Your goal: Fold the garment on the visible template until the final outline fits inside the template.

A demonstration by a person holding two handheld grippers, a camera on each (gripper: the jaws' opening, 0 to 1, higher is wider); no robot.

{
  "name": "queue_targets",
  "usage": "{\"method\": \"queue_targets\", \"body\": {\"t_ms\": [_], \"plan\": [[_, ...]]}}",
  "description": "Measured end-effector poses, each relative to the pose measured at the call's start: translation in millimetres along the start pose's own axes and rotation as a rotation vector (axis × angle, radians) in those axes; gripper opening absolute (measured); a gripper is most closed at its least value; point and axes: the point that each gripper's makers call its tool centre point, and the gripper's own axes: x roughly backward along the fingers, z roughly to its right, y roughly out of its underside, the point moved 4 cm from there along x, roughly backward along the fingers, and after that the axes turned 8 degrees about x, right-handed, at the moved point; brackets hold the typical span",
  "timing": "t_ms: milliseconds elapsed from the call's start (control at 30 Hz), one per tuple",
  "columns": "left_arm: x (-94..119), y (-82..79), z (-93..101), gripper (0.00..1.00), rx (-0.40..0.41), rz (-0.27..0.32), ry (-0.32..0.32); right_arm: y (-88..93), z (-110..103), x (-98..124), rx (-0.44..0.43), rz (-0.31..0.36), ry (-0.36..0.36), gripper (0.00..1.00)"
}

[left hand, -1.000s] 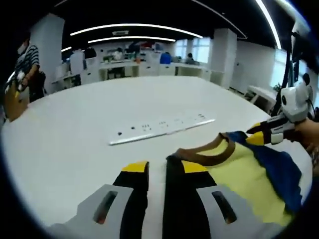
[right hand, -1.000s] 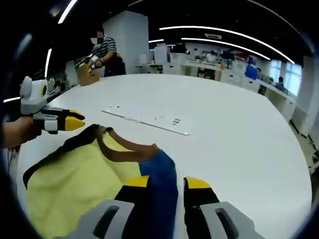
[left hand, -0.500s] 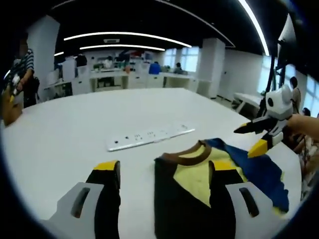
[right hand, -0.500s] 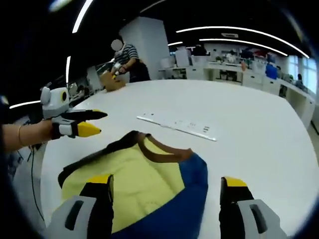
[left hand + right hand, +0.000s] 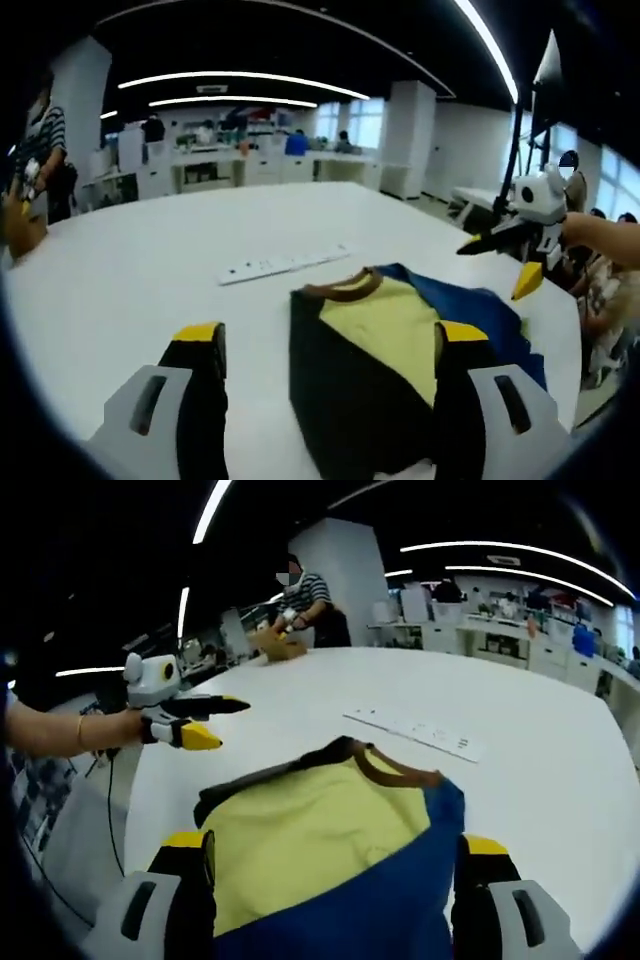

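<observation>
A garment [image 5: 385, 335] with a black side, yellow middle, blue side and brown collar [image 5: 340, 287] lies flat on the white table [image 5: 150, 270]. In the left gripper view my left gripper [image 5: 330, 335] is open wide just above its near edge, holding nothing. The right gripper [image 5: 497, 265] hovers open past the blue side, held by a hand. In the right gripper view the same garment [image 5: 310, 835] lies under my open right gripper [image 5: 335, 842], collar [image 5: 395, 770] at the far end. The left gripper [image 5: 228, 724] hangs open beside the black edge.
A white power strip [image 5: 285, 265] lies on the table beyond the collar, also the power strip [image 5: 415, 732] in the right gripper view. A person in a striped shirt [image 5: 305, 592] handles a brown bag [image 5: 278, 645] at the far table edge. Desks and pillars stand behind.
Both grippers were closed on the garment's edges a second ago; they have opened wide and let go. Both have drawn back from the garment, which now lies spread on the table.
</observation>
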Motion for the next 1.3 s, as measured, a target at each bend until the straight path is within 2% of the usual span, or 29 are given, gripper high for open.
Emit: {"method": "queue_targets", "body": {"t_ms": [100, 167, 233, 333, 467, 533, 633, 767, 900, 967, 1200, 1300], "plan": [[11, 5.9, 2.3, 0.83, -0.004, -0.014, 0.002, 12.3, -12, 7, 0.038, -0.029, -0.013, 0.99], [17, 9.5, 6.0, 0.81, -0.017, -0.018, 0.007, 16.8, -22, 12, 0.044, -0.026, -0.034, 0.99], [25, 14.1, 11.7, 0.81, -0.039, -0.019, 0.018, 16.8, -34, 14, -0.031, 0.009, -0.069, 0.99], [35, 23.0, 19.0, 0.79, -0.019, -0.008, 0.036, 27.3, -43, 21, 0.056, -0.029, -0.060, 0.99], [45, 35.8, 25.4, 0.76, -0.007, -0.007, 0.029, 38.4, -60, 30, 0.009, -0.020, -0.086, 0.99], [50, 44.1, 29.9, 0.75, 0.017, -0.016, 0.038, 42.7, -65, 34, 0.011, -0.018, -0.086, 0.99], [55, 56.5, 36.3, 0.72, 0.008, -0.033, 0.036, 50.9, -75, 40, 0.038, -0.028, -0.093, 0.99], [60, 71.0, 44.8, 0.68, -0.022, -0.061, 0.030, 63.4, -86, 47, 0.042, -0.043, -0.106, 0.98], [61, 85.4, 51.9, 0.63, -0.047, -0.092, 0.029, 76.8, -93, 48, 0.013, -0.042, -0.099, 0.93], [63, 91.8, 50.6, 0.57, -0.118, -0.116, -0.003, 84.1, -97, 48, 0.001, -0.048, -0.094, 0.90], [57, 116.1, 60.5, 0.51, -0.099, -0.134, -0.002, 107.2, -115, 48, 0.030, -0.056, -0.077, 0.82], [55, 125.5, 65.5, 0.48, -0.061, -0.137, 0.003, 116.1, -121, 49, 0.056, -0.074, -0.070, 0.78]]}}
